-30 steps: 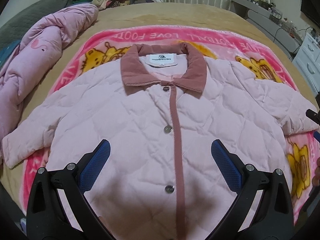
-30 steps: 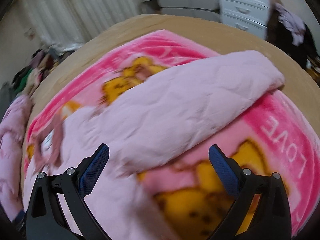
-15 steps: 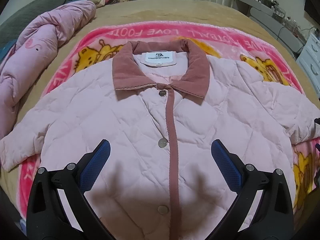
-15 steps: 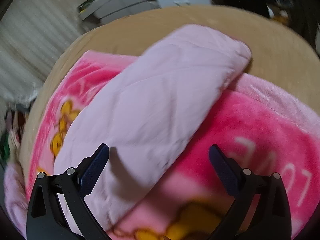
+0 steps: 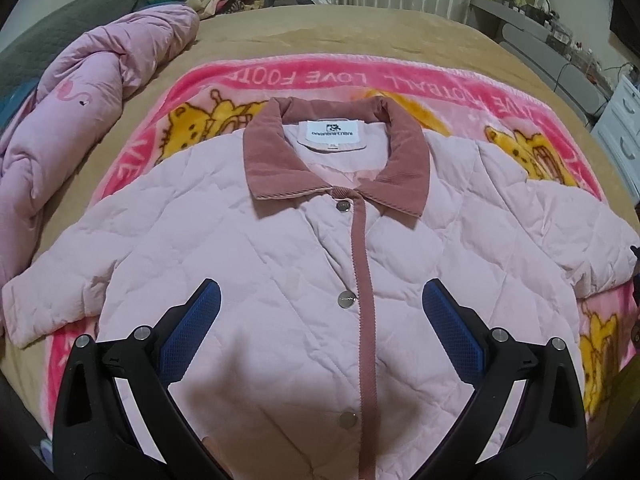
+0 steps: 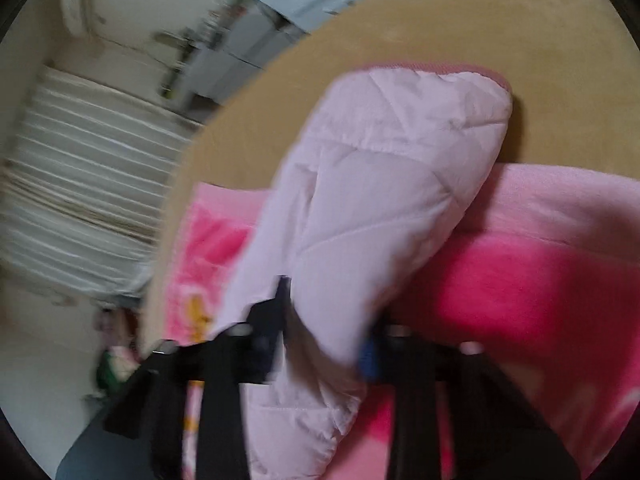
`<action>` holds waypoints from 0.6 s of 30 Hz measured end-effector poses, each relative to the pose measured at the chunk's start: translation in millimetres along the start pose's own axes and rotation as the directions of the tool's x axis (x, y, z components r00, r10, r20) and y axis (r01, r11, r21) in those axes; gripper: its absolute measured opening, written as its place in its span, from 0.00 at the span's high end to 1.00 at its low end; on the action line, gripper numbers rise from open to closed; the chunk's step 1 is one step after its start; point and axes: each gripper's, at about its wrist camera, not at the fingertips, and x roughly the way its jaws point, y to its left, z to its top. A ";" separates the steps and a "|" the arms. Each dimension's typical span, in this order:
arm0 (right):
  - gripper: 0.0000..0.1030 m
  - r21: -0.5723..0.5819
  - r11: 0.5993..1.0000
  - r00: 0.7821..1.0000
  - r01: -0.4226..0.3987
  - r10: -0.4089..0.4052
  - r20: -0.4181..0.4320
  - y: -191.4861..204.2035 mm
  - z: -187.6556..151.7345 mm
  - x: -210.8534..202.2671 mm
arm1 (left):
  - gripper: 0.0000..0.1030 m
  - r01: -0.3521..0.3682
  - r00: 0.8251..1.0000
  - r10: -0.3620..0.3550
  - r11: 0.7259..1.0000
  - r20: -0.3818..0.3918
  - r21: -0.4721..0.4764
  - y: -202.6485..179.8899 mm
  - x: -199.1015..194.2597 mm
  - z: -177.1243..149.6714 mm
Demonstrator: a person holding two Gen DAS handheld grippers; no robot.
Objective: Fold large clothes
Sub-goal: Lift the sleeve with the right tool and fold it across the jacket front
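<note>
Now the right gripper (image 6: pixel 324 316) has its jaws closing on the sleeve (image 6: pixel 372 216) of the quilted pink jacket (image 5: pixel 280 280), the padded cloth bunched between the blue pads; a second ago those jaws stood wide apart above the sleeve with nothing in them. The view has also rolled since then: the tan bedspread (image 6: pixel 460 40) now fills the upper right, and the sleeve's cuff end points up and away over the edge of the pink cartoon blanket (image 6: pixel 520 280). This picture is smeared by motion, so the fingers themselves are dark blurs and how much cloth is pinched cannot be made out.

The left gripper (image 5: pixel 320 344) hangs over the jacket's lower front with its jaws spread wide and empty, as they were a second ago; the jacket sits a little lower and nearer in its view than before. The jacket lies flat, front up and buttoned, on the blanket, its corduroy collar (image 5: pixel 336 156) toward the far side of the bed and both sleeves spread sideways. The jacket's hem is cut off behind the left gripper's frame, and the far sleeve runs out at the picture's right edge. A rumpled pink duvet (image 5: pixel 80 128) lies well apart along the left side of the bed.
</note>
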 end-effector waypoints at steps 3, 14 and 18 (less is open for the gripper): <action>0.85 -0.103 0.993 0.998 -0.054 0.059 0.038 26.0 -4.0 -21.7 | 0.08 -0.013 1.000 0.013 1.000 0.009 -0.004 5.8 -3.5 2.9; 0.88 -0.560 0.817 0.971 -0.138 0.223 0.086 166.1 -62.8 -90.0 | 0.08 -0.037 0.999 0.039 0.995 0.019 -0.097 56.0 -18.2 12.2; 0.88 -0.671 0.726 0.962 -0.151 0.264 0.068 213.3 -93.8 -100.8 | 0.08 -0.030 0.999 0.034 0.992 0.039 -0.120 71.7 -29.4 16.8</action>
